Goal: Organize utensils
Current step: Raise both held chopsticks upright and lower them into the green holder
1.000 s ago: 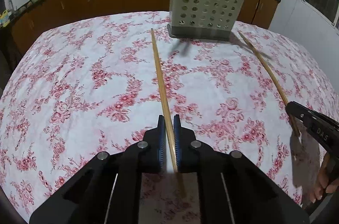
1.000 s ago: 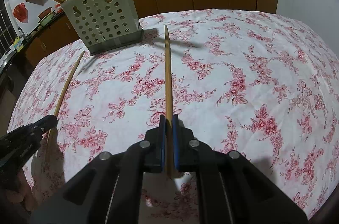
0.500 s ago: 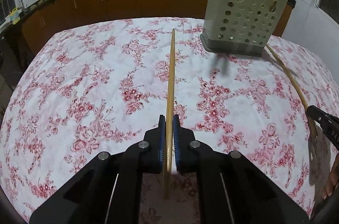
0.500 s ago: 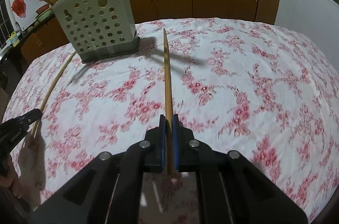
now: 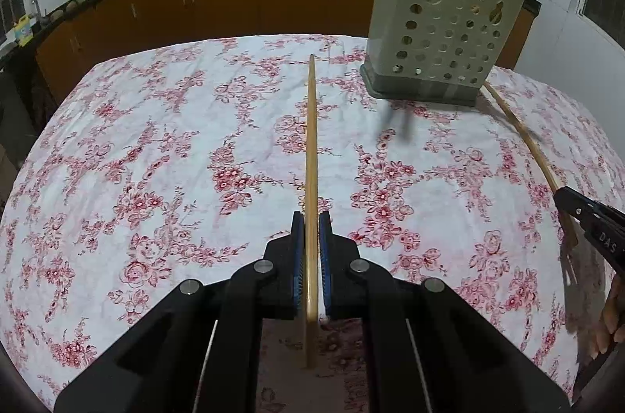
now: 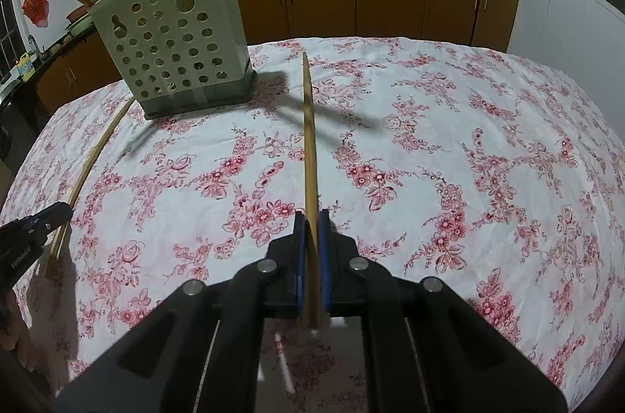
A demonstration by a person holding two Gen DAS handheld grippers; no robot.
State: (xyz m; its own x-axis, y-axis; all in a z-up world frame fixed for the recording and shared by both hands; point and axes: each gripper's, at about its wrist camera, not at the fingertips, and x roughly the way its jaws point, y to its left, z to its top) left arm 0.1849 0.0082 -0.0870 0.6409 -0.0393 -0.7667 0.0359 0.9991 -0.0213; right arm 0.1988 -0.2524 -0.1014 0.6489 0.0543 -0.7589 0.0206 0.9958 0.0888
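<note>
Left wrist view: the left gripper [image 5: 311, 229] clenches a chopstick [image 5: 311, 139], long axis pointing ahead, the perforated utensil holder [image 5: 441, 34] ahead to its right; the right gripper [image 6: 311, 227] grips another chopstick [image 6: 308, 139], holder [image 6: 175, 38] ahead-left; neither looks clearly nearer.

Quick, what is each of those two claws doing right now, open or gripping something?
Left gripper: shut on a wooden chopstick.
Right gripper: shut on another chopstick.
</note>
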